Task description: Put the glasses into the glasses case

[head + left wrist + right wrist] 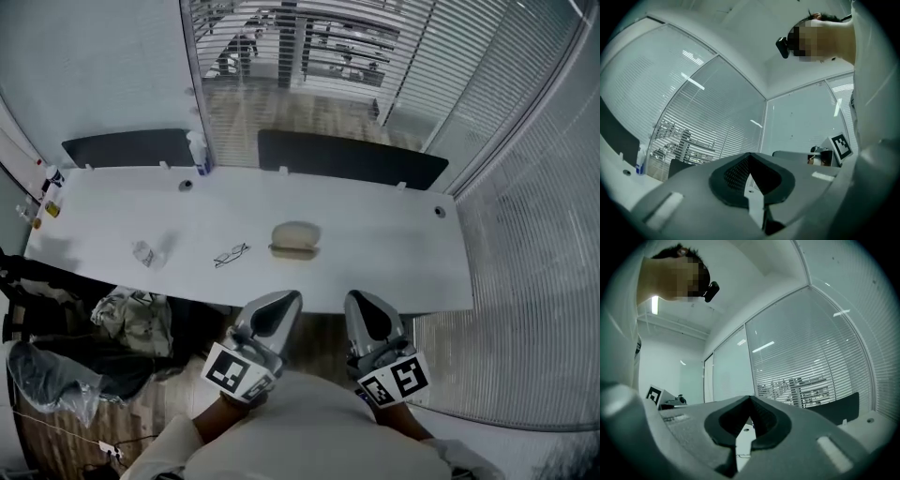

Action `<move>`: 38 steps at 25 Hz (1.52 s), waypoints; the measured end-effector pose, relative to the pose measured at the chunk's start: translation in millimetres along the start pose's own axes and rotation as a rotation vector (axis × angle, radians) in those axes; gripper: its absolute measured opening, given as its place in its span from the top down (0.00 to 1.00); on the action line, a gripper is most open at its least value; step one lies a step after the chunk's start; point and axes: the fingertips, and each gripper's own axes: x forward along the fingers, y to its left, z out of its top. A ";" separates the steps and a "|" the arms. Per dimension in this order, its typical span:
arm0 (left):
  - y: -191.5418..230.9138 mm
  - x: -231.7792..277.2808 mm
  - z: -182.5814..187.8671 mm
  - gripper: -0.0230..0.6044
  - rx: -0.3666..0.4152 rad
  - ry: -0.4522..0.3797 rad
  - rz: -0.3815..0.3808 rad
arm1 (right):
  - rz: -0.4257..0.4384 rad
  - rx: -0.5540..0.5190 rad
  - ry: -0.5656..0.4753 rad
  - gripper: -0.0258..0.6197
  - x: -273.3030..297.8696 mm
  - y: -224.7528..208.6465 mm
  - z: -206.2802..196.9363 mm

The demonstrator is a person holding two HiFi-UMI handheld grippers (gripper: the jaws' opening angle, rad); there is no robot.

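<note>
Far left on the table (394,246): a small crumpled scrap (143,253), no part of the job. Next, the glasses (231,254), lying flat on the top, thin-framed, near the case (295,238) but not touching it. Probably light and fragile, slippery at the lenses. Best pinched gently at the bridge or at a temple close to the hinge, never across a lens. Case lid open or closed: cannot tell from here.

Nearer, off the table's near edge: left gripper (284,302), clenched on nothing, tips pressed together, aimed roughly level toward the table and held close to the body. Just to the right, right gripper (361,302), likewise closed and empty, side by side with the left. Both well short of the glasses.
</note>
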 end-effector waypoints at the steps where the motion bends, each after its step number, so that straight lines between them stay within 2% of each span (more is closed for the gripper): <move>1: 9.7 3.7 1.6 0.96 -0.004 0.004 -0.004 | 0.001 -0.003 0.000 0.96 11.2 -0.4 -0.4; 8: 59.1 32.4 4.5 0.96 0.003 0.027 -0.040 | -0.009 0.010 -0.008 0.96 67.3 -11.6 -5.6; 16: 70.3 64.7 -0.5 0.96 0.004 0.053 -0.049 | -0.014 0.036 0.001 0.96 84.0 -43.6 -4.4; 27: 78.8 76.7 -12.6 0.96 -0.004 0.091 -0.003 | 0.010 0.057 0.055 0.96 93.0 -60.1 -15.3; 34: 87.8 64.7 -50.8 0.96 -0.057 0.195 0.066 | 0.047 0.121 0.173 0.96 91.8 -57.8 -52.0; 38: 94.6 55.9 -74.3 0.96 -0.082 0.228 0.097 | 0.087 0.141 0.232 0.96 92.8 -52.6 -78.9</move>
